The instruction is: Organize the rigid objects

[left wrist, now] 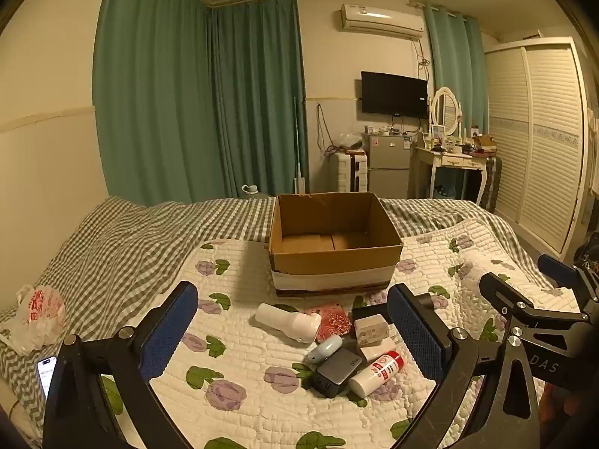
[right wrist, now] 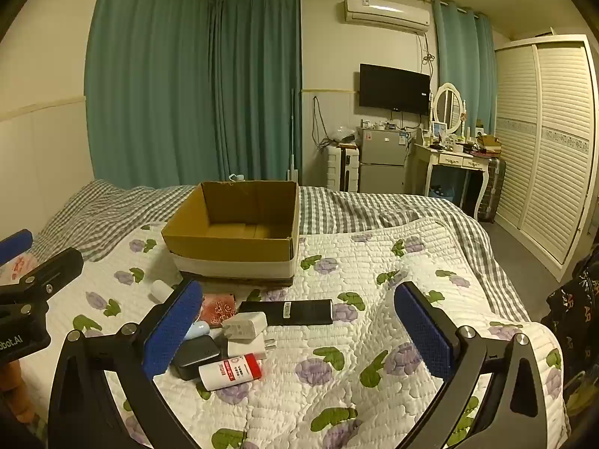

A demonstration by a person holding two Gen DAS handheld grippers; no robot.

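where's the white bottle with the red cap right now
In both wrist views the white bottle with the red cap lies on its side on the quilt, nearest the camera, beside the dark power bank.

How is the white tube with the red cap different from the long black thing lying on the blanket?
The white tube is short and round with a red cap and a printed label; the long black thing is longer, flatter and dark, with only a small white sticker. The tube lies in the pile, touching the dark grey charger; the black thing stretches out to the right of the pile. Both lie flat on the flowered blanket, outside the cardboard box.
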